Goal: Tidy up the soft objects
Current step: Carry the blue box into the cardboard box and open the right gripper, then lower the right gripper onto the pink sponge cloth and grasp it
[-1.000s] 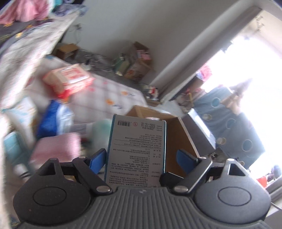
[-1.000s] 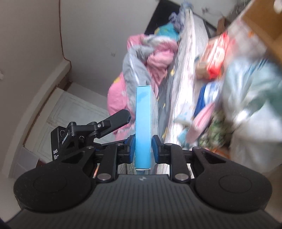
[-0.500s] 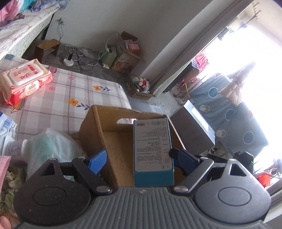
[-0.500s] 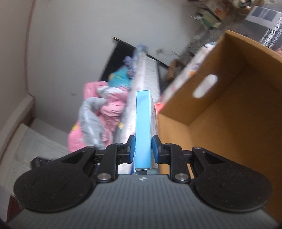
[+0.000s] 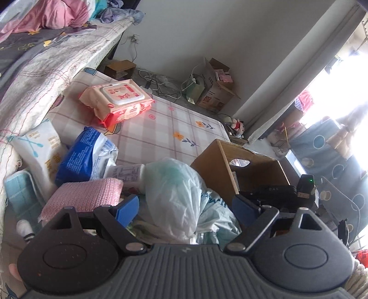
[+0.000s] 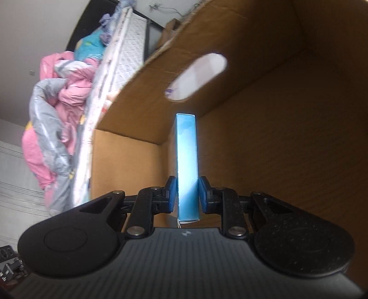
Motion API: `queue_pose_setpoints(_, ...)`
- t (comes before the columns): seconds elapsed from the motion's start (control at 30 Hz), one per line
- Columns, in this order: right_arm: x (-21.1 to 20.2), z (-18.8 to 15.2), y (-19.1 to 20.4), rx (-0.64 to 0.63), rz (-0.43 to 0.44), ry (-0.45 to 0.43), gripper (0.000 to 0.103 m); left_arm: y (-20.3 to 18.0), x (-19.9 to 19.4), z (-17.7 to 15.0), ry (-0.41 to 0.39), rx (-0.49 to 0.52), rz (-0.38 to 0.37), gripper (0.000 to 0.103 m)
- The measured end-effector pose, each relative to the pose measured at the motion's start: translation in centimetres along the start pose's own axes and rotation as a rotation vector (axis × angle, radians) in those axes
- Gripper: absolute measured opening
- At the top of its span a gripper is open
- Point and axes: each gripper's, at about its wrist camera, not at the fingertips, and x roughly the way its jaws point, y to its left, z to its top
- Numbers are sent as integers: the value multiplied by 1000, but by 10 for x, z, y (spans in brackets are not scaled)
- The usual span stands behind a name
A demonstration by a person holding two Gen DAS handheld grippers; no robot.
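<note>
My right gripper (image 6: pixel 187 195) is shut on a thin blue box (image 6: pixel 186 161), held edge-on inside the open cardboard box (image 6: pixel 276 138), near its wall with the oval handle hole (image 6: pixel 197 76). My left gripper (image 5: pixel 184 209) is open and empty, above a pale green plastic bag (image 5: pixel 174 191). The cardboard box (image 5: pixel 214 165) stands to its right in the left wrist view, with the right gripper's black body (image 5: pixel 276 193) inside it. A pink padded pack (image 5: pixel 87 195), a blue pack (image 5: pixel 85 158) and a red wet-wipes pack (image 5: pixel 119 101) lie on the checked mat (image 5: pixel 161 128).
A bed (image 5: pixel 41 57) with pink bedding (image 5: pixel 46 16) runs along the left. A white pack (image 5: pixel 41 149) and a light blue cloth (image 5: pixel 20 195) lie by it. Cardboard boxes (image 5: pixel 214 92) and cables sit against the far wall. A blue dotted curtain (image 5: pixel 326 156) hangs at right.
My left gripper no longer holds the printed box and has swung left over the plastic bag. My right gripper has carried the blue box down into the cardboard box.
</note>
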Motion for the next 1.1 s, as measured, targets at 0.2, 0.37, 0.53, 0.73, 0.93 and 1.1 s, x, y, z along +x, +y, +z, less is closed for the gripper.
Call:
queue_pose_setpoints(0.2,25,1,-8,0,-51,21,17,9,-7,-15,-3,4,25,89)
queue_pose_setpoints(0.37,36,-4,9,-63,-66,29,17,12,-17,-31,-50,22,79,91)
queue_pose_setpoints(0.53,31,-10,21,-126,-115,-3,19,17,-35,-45,-104,43,153,93)
queue_pose_setpoints(0.73,1,-13,38,-153,-160,-88,28,30,-57,-57,-169,64,194,95)
queue_pose_setpoints(0.93,-49,-23,68,-199,-159,-222,29,36,-63,-69,-172,93,210,95)
queue_pose_setpoints(1.1,-73,-36,124,-313,-79,-260,33,40,-56,-76,-149,83,161,93)
